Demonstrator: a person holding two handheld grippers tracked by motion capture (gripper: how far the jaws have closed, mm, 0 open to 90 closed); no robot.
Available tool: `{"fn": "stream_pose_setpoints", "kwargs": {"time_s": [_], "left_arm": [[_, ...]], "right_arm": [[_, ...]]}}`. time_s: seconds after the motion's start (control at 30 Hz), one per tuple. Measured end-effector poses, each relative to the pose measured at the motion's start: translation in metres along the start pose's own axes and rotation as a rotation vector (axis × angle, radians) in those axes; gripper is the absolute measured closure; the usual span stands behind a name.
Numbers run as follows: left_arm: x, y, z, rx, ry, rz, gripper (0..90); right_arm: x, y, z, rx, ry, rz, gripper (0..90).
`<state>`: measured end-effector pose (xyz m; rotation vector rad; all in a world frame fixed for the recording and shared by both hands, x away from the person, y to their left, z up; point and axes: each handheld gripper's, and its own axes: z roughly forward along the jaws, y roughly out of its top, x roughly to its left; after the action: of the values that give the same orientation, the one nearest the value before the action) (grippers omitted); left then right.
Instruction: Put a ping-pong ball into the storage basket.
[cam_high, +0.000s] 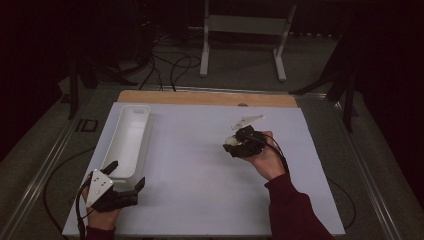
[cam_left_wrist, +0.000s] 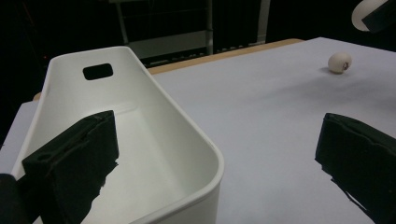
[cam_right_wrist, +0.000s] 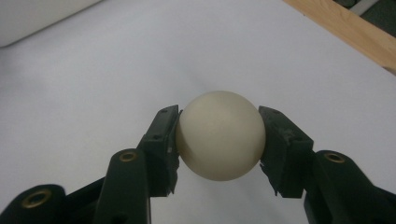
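Item: one cream ball (cam_right_wrist: 220, 135), light, smooth, slippery, clamped across its widest girth in your right tool (cam_right_wrist: 219, 140) at 2 o'clock on the tabletop (cam_high: 200, 165); left tool (cam_high: 127, 175) gapes, unladen.

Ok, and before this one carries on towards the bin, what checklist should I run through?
1. Ball clamped in the right gripper: ok, a jaw presses on each side.
2. Ball seated at the middle of the pads, not at their tips: ok.
3. White bin has room: ok, the inside that shows is bare.
4. Table between ball and bin free of things: ok.
5. Left gripper out of the way: not ok, it is open with one jaw over the bin's near end.
6. Bin upright and flat on the table: ok.
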<state>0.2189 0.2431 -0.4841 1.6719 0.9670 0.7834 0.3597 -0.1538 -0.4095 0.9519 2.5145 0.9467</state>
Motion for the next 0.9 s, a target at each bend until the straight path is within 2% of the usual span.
{"fn": "stream_pose_setpoints", "kwargs": {"time_s": [0.3, 0.63, 0.9], "left_arm": [[0.0, 0.0, 0.0, 0.0, 0.0, 0.001, 0.2], [0.0, 0.0, 0.0, 0.001, 0.0, 0.002, 0.2], [0.0, 0.0, 0.0, 0.0, -0.001, 0.003, 0.2]], "right_arm": [[0.005, 0.011, 0.001, 0.002, 0.003, -0.031, 50.2], [0.007, 0.015, 0.006, 0.019, 0.011, -0.04, 50.1], [0.011, 0.018, 0.006, 0.008, 0.019, -0.044, 50.1]]}}
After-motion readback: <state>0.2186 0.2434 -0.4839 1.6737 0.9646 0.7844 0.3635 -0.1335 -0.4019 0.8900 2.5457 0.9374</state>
